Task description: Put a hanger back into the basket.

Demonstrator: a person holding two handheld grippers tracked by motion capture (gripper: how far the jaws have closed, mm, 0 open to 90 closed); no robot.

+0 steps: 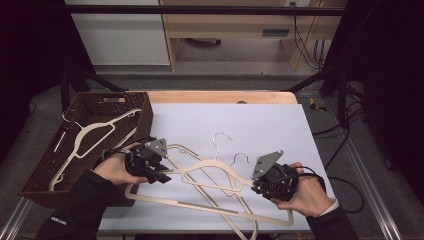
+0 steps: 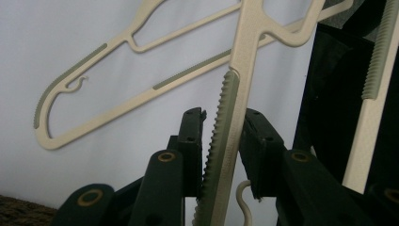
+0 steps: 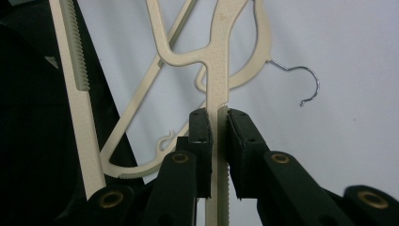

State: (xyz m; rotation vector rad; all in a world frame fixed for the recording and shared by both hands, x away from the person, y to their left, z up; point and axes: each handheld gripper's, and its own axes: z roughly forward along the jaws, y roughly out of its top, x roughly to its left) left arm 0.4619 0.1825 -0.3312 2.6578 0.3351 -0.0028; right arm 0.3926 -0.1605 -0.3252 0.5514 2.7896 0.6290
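Observation:
Two cream plastic hangers (image 1: 210, 170) with wire hooks lie crossed on the white sheet (image 1: 280, 125). My left gripper (image 1: 162, 176) is at the left end of the pile. In the left gripper view its jaws (image 2: 223, 117) are shut on a hanger arm (image 2: 235, 94) along its ribbed grey strip. My right gripper (image 1: 255, 187) is at the right end. In the right gripper view its jaws (image 3: 219, 115) are shut on a cream hanger arm (image 3: 219, 70). I cannot tell whether both grip the same hanger.
A brown woven basket (image 1: 145, 107) stands at the left edge of the table with another cream hanger (image 1: 95, 132) inside. The white sheet covers most of the tabletop. A wooden strip (image 1: 220, 96) shows at the far edge.

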